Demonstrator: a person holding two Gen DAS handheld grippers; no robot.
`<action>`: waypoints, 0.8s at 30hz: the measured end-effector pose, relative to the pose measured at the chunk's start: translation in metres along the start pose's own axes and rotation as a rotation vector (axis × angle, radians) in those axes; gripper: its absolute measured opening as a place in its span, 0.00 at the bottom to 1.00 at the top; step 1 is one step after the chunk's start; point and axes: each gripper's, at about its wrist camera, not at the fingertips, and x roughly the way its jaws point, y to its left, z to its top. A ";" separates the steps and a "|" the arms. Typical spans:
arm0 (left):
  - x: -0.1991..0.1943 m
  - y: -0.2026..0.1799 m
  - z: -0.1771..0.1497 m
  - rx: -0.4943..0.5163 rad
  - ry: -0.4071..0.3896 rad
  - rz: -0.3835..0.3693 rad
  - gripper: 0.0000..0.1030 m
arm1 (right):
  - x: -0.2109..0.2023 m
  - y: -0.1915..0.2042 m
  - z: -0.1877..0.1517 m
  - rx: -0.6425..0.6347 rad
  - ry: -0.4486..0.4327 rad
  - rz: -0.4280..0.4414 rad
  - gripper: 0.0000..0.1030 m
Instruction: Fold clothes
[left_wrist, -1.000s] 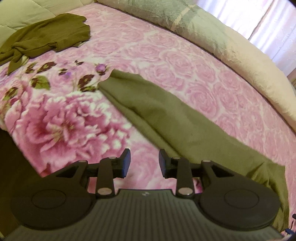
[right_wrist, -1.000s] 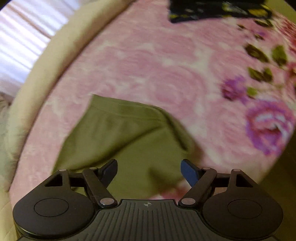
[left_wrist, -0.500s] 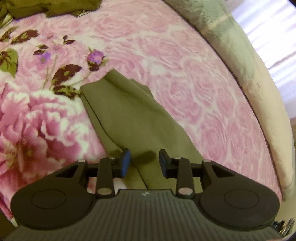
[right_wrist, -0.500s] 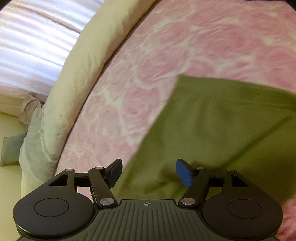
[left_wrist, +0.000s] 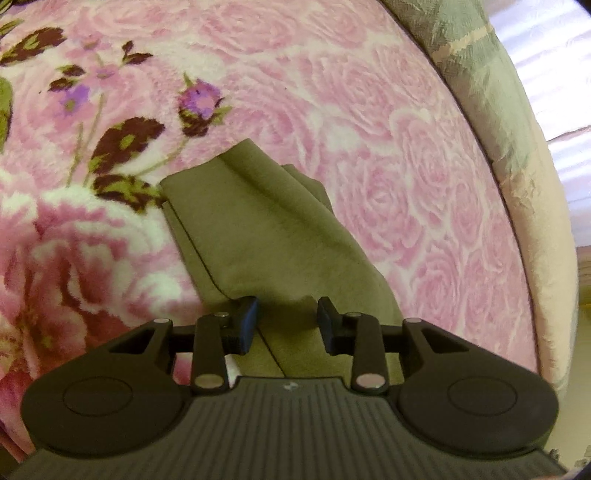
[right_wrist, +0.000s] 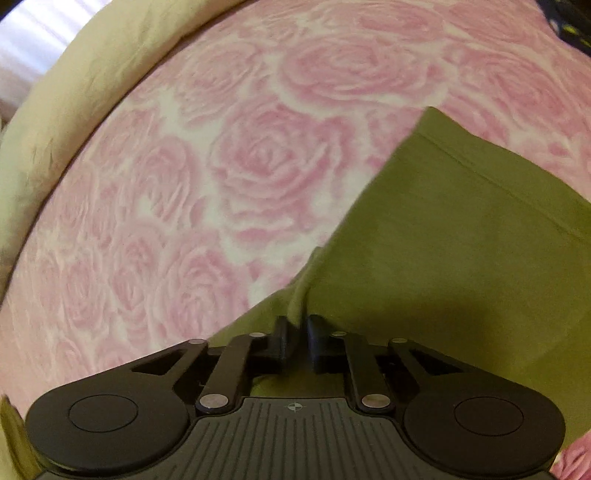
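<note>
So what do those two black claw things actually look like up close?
Both are matte black plastic. The left gripper has blue pads on its fingertips, silver pivot pins on its linkage bars, a round disc at each side and a ribbed grey body with a small central mark. The right gripper matches.

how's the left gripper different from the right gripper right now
The left gripper has its jaws spread apart; the right gripper has its jaws nearly closed. The left gripper holds nothing, with the olive garment lying flat between and beyond its fingers; the right gripper pinches a raised fold of that garment. Both are black two-finger grippers, low over the same garment on the pink rose blanket.
</note>
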 end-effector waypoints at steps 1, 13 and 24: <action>-0.001 0.001 0.001 0.013 0.005 -0.006 0.00 | -0.006 -0.001 0.004 0.007 -0.014 0.007 0.01; -0.025 -0.108 0.063 0.214 -0.126 -0.194 0.00 | -0.077 -0.003 0.059 0.085 -0.247 0.123 0.00; -0.001 -0.128 0.072 0.195 -0.178 -0.094 0.21 | -0.093 -0.053 0.056 0.165 -0.410 0.219 0.75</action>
